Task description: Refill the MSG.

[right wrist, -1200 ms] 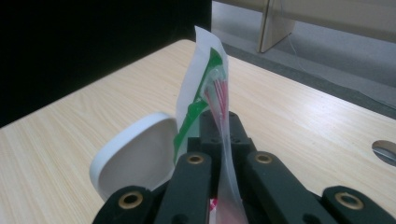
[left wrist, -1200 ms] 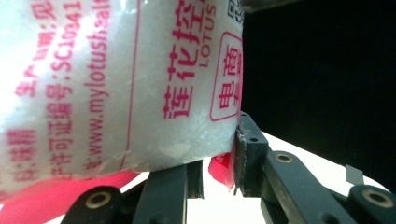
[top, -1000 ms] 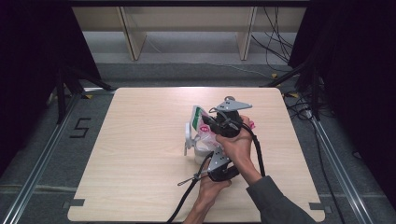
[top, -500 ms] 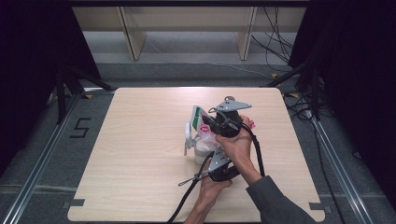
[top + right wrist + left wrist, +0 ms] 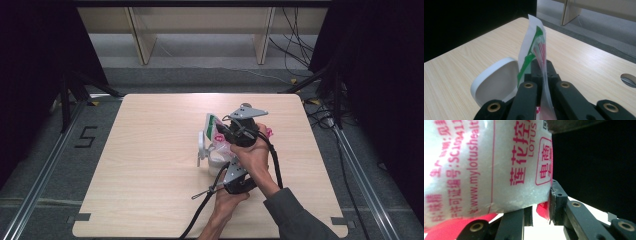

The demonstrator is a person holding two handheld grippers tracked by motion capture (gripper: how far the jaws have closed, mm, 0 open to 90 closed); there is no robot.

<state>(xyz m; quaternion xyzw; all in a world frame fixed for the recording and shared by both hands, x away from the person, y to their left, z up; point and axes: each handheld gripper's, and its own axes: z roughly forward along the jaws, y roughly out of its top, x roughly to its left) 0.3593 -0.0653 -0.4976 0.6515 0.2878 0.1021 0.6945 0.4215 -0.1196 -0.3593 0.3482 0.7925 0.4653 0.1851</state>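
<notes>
The bag (image 5: pixel 216 131) stands just right of the table's (image 5: pixel 150 150) centre, over a white lidded pot (image 5: pixel 214 159), held by 2 grippers. The right gripper (image 5: pixel 541 65) pinches its top edge flat, jaws closed on the film. The left gripper (image 5: pixel 235 176) clamps the full lower body, jaws narrow around it, pads (image 5: pixel 554 200) pressing the side. The bag's long axis runs upright, sealed top pointing up and slightly far. If the hands pull unevenly, the thin film could tear crookedly or slip, spilling white grains over the table instead of into the pot.
</notes>
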